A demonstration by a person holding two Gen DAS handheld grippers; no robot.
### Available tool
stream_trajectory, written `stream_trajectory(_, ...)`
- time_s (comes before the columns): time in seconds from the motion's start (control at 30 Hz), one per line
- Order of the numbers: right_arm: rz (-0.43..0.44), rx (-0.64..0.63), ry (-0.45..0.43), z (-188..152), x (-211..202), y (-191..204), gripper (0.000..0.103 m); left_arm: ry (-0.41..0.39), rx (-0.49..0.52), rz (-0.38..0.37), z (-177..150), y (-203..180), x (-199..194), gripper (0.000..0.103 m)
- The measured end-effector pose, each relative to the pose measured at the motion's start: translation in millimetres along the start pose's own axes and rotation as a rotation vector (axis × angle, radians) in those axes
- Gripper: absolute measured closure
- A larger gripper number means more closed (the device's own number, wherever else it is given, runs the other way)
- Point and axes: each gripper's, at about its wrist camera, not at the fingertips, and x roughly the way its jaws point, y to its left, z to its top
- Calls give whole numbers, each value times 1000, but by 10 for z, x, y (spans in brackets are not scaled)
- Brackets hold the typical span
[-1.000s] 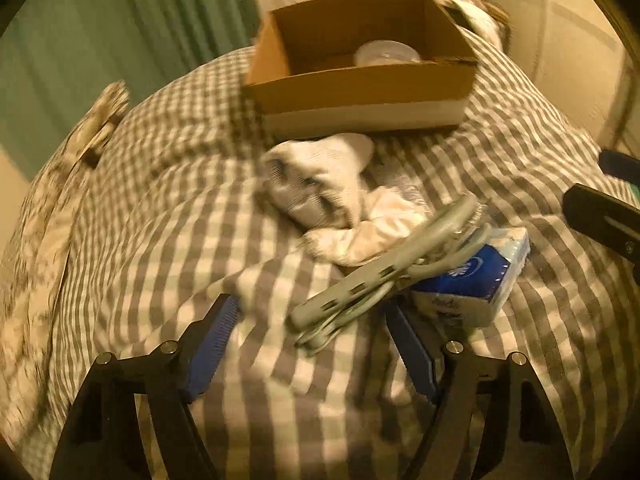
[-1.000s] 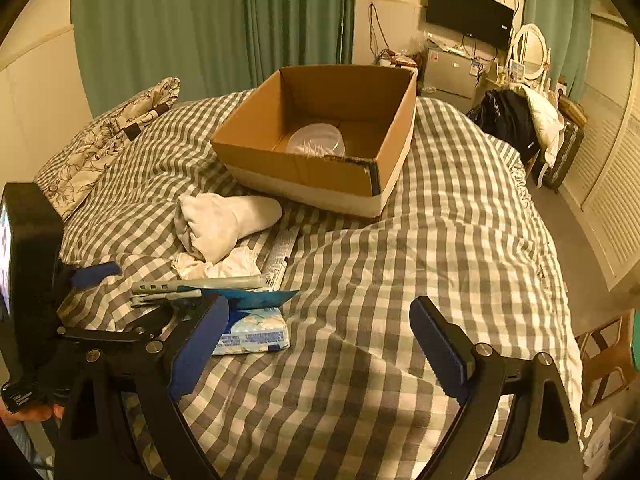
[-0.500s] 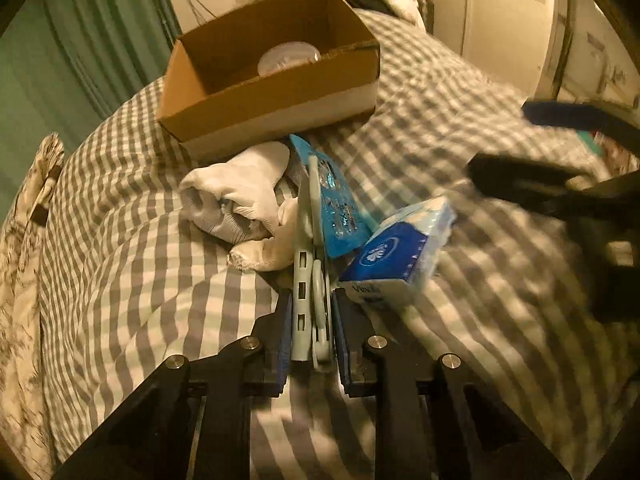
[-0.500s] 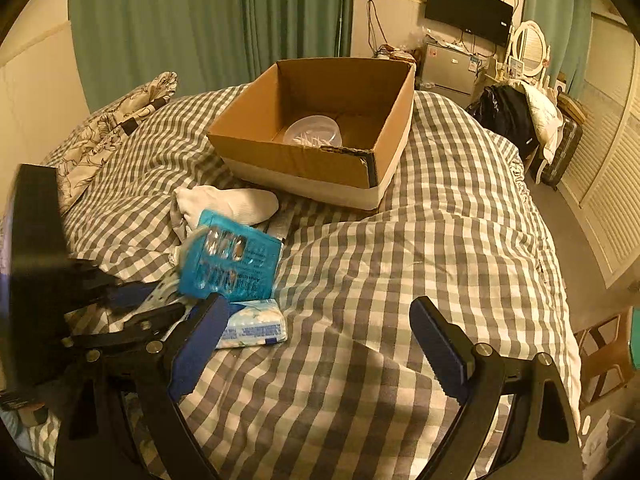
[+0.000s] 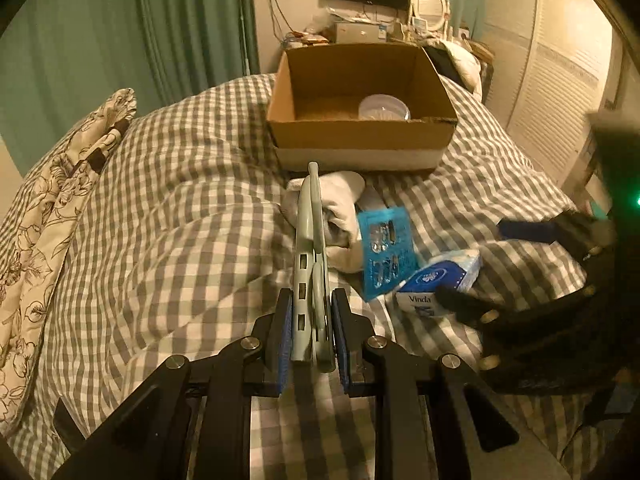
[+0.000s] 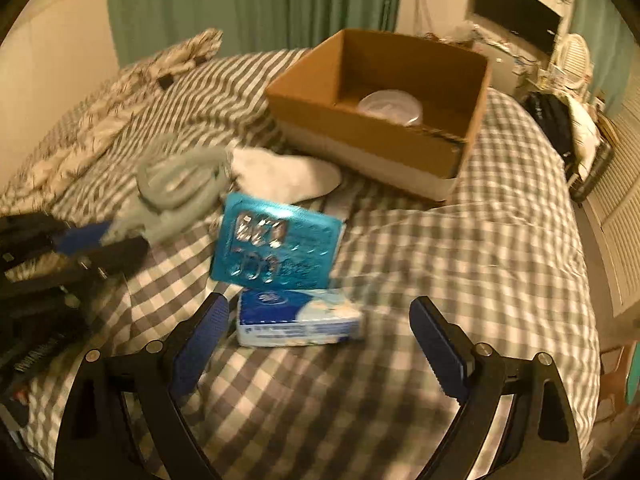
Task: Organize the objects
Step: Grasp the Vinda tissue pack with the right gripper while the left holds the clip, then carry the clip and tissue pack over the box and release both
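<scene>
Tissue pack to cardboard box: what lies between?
Right wrist view: the blue blister pack leans just behind the tissue pack, then white cloth and checked bedding before the cardboard box.

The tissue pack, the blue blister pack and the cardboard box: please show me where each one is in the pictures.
tissue pack (image 6: 298, 318): right wrist view, middle of its top face.
blue blister pack (image 6: 276, 246): right wrist view, centre of the foil sheet.
cardboard box (image 5: 360, 136): left wrist view, brown front wall.

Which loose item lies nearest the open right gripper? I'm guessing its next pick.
The tissue pack, lying flat just ahead of the right gripper. The blister pack and sock lie farther off.
</scene>
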Motion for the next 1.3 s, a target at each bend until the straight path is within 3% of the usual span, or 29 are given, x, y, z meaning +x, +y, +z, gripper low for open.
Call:
stream_trajectory(0.27,4,-59,125,-17,386,135,11,-14,-32,-24,1,42,-28,84)
stream_trajectory(0.3,2,-60,128,-22,404,136,12,-15,-33,-26,-3,41,-29,84)
stream_trajectory(0.37,-1,-62,128,-27,402,145,25,-15,-37,-27,-9,36,-38,84)
stream_trajectory(0.43,-4,-59,124,-36,389,145,25,-16,-41,-28,-16,33,-54,84)
stream_trajectory(0.73,-56,-44,4,-40,-61,119,28,-79,-72,-2,2,3,-325,85)
stream_trajectory(0.77,-60,-41,-8,-36,-122,115,28,-89,-76,-2,11,0,-365,95)
stream_trajectory(1.3,-73,-37,-208,-39,-1154,170,28,-215,-59,5,143,-214,-993,95)
